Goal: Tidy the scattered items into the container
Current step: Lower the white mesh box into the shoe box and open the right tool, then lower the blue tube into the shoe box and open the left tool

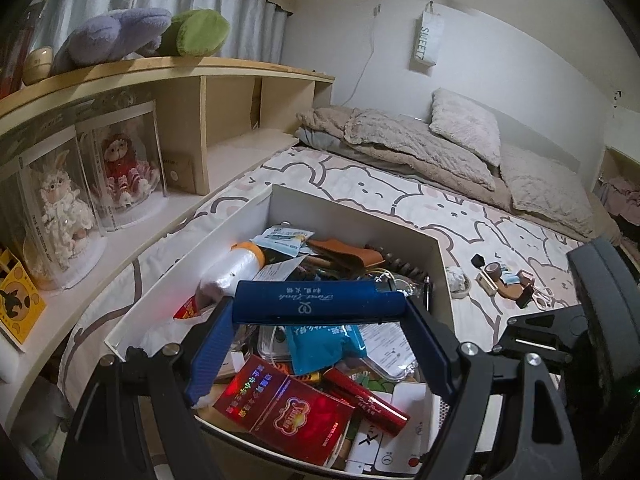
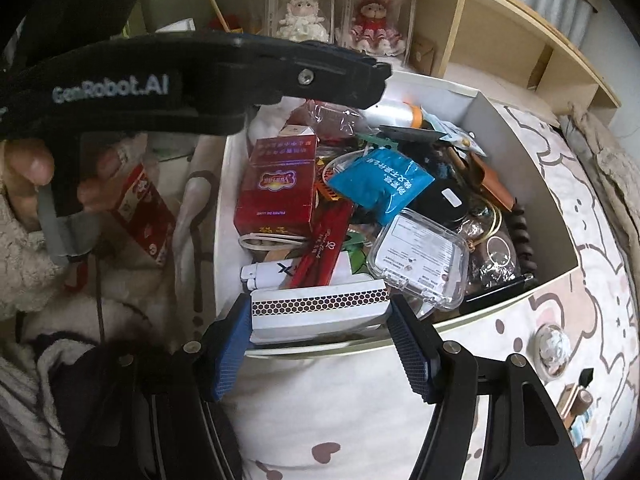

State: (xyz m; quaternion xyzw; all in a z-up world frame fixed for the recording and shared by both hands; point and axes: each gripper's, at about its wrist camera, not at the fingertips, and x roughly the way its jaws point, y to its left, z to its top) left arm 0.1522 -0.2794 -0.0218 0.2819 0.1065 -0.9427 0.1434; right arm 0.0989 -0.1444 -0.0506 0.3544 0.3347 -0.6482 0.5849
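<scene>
Bed: white box full; left gripper clamps blue tube, right gripper open around matchbox.

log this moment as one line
left gripper: shut on blue tube over white box | right gripper: white matchbox between fingers, grip unclear | loose items on bed

blue tube matt, red carton glossy card, clamshell clear shiny plastic at 3 o'clock, container smooth white board.
</scene>
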